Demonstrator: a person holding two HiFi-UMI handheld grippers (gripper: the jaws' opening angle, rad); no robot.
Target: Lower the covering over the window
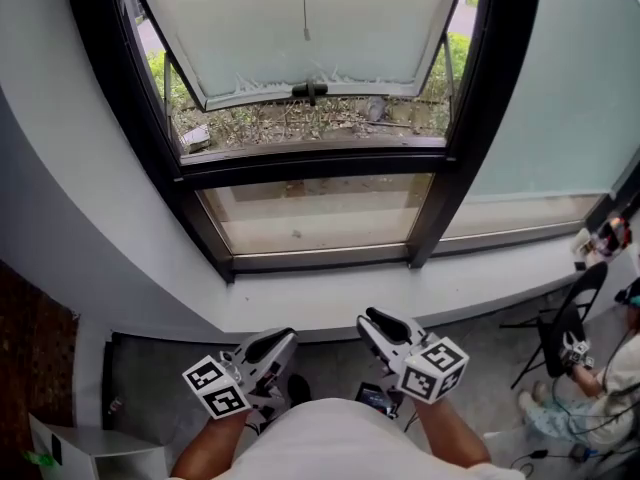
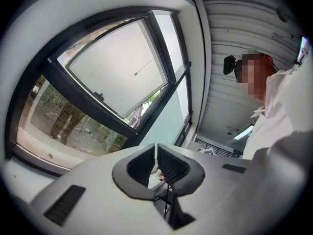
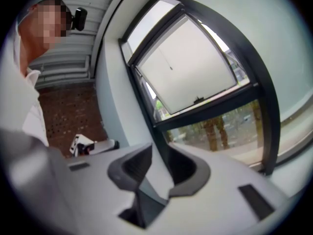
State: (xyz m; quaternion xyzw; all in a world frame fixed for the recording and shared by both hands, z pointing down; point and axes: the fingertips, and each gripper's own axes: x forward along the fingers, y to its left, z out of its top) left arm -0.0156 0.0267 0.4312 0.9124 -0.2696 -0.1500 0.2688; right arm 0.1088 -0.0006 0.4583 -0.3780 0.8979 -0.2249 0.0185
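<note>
Window frame (image 1: 470, 118): black and broad, dead ahead, rising off a white sill (image 1: 330, 298).
Upper sash (image 1: 300, 28): frosted, tipped outward at the bottom on side stays, with a dark handle (image 1: 310, 91) at the middle of the bottom rail.
Pull cord (image 1: 305, 3): thin, hanging straight down in front of that frosted pane, ending in a small toggle partway down.
Covering: impossible to pick out in any view; upper sash and lower pane (image 1: 315, 213) both uncovered as far as the views reach.
Greenery (image 1: 300, 118): visible through the gap under the open sash.
Left gripper (image 1: 288, 336): low in the head view, short of the sill and well apart from the cord, pointing at the window; clenched down to a hairline slit, gripping nothing.
Right gripper (image 1: 372, 320): just beside the left one, pointing the same way; released, with a clear gap between the pads and nothing in it.
Marker cubes (image 1: 217, 386): one on each gripper, at the forearm end.
Folding chair (image 1: 570, 313): dark, off to the right on the grey floor.
Seated person (image 1: 600, 388): far right edge, next to that chair.
White box (image 1: 90, 453): bottom left corner, near a reddish brick surface (image 1: 30, 338).
</note>
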